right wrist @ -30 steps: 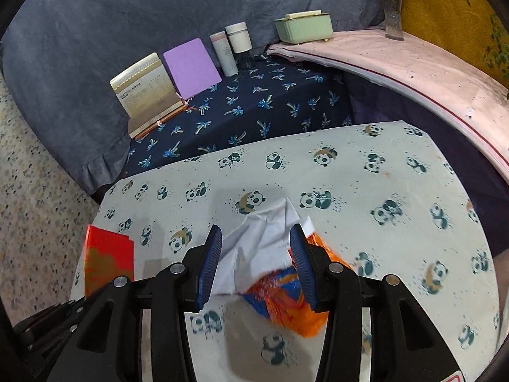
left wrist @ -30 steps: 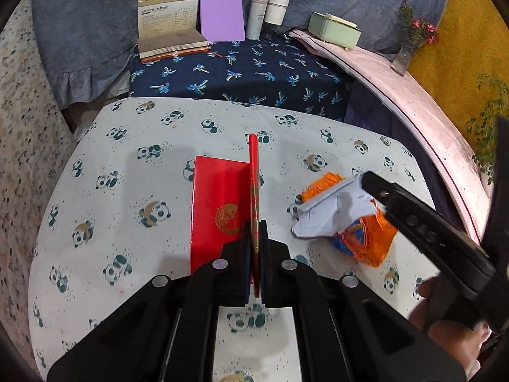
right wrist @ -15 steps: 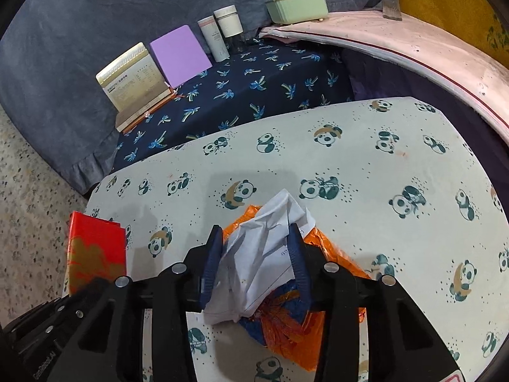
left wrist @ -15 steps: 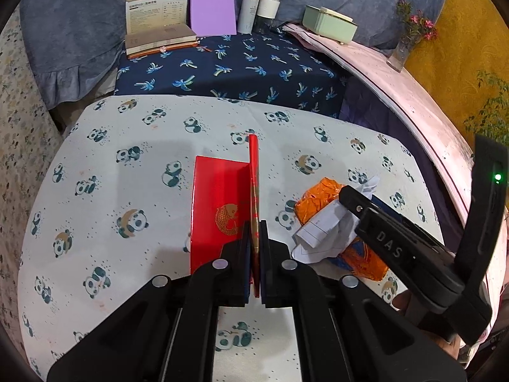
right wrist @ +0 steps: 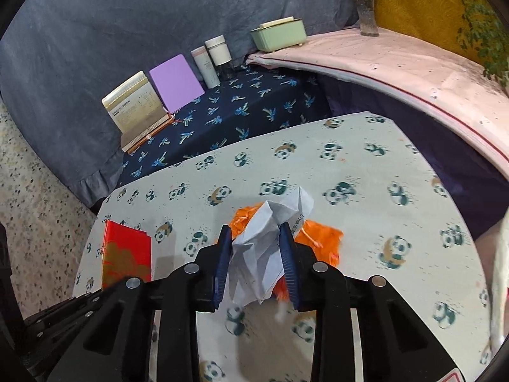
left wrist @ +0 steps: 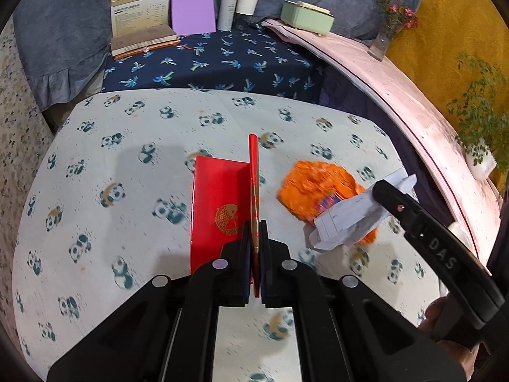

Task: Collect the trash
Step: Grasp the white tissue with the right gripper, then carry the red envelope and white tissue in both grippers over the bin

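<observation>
Left wrist view: left gripper (left wrist: pixel 254 238), fingers pressed together on the upright flap of a red envelope (left wrist: pixel 219 213) with a gold fish motif; the envelope's flat part lies on the panda-print surface (left wrist: pixel 127 165). To its right, an orange wrapper (left wrist: pixel 318 187) lies on the surface, well apart from the envelope. The right gripper (left wrist: pixel 386 192) enters from the right edge, with crumpled white paper (left wrist: pixel 346 219) at its tip, in front of the orange wrapper. Behind the surface: a palm-print cloth (left wrist: pixel 222 63), an open booklet (left wrist: pixel 140 22), a purple card (left wrist: pixel 191 9), two white cylindrical containers (left wrist: pixel 238 6), a pale green box (left wrist: pixel 307 17), a vase of pink flowers (left wrist: pixel 385 35). Right wrist view: right gripper (right wrist: pixel 256 254), blue-padded fingers clamped on the crumpled white paper (right wrist: pixel 267 248), one finger at each side of the wad. The orange wrapper (right wrist: pixel 321 242) shows behind and beneath the paper; whether paper and wrapper touch cannot be told. The red envelope (right wrist: pixel 125 254) stands at lower left above the black body of the left gripper; its fingertips are hidden here.
</observation>
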A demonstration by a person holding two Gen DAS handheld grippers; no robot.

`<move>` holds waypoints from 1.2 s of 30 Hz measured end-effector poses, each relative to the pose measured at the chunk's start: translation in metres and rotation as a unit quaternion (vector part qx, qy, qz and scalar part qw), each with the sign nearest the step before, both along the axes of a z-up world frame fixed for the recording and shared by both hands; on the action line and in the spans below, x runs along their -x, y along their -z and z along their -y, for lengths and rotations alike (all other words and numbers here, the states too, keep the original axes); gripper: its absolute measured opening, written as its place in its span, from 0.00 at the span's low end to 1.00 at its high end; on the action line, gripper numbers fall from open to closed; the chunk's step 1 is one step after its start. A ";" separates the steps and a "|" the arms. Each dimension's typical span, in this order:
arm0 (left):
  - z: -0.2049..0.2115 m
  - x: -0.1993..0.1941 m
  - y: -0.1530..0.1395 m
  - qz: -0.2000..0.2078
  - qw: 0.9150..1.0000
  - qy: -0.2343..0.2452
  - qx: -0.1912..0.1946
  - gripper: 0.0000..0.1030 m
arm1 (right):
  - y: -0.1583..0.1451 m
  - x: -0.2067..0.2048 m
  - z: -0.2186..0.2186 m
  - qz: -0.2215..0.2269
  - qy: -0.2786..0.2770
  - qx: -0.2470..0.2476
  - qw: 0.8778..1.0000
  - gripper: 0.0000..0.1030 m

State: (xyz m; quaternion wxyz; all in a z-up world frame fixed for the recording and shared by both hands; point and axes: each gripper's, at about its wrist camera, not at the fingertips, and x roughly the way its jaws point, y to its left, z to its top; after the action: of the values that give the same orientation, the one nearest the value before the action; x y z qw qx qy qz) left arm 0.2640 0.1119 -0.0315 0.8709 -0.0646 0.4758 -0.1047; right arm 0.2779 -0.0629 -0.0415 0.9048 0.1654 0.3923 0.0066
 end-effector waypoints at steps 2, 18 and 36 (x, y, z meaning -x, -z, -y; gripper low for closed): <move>0.007 0.007 -0.001 0.000 1.000 0.006 -0.001 0.03 | -0.004 0.011 0.007 0.004 0.005 -0.004 1.000 0.28; 0.077 0.060 -0.025 0.023 0.997 0.068 -0.016 0.03 | -0.031 0.083 0.059 0.035 0.039 -0.012 0.999 0.28; 0.158 0.110 -0.036 0.040 0.988 0.144 -0.043 0.03 | -0.043 0.154 0.137 0.061 0.112 -0.024 0.991 0.28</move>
State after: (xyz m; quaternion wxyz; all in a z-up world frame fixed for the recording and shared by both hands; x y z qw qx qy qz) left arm 0.1540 -0.0458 0.0046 0.8670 0.0459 0.4492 -0.2108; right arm 0.1234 -0.2002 0.0017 0.9179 0.2295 0.3149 -0.0755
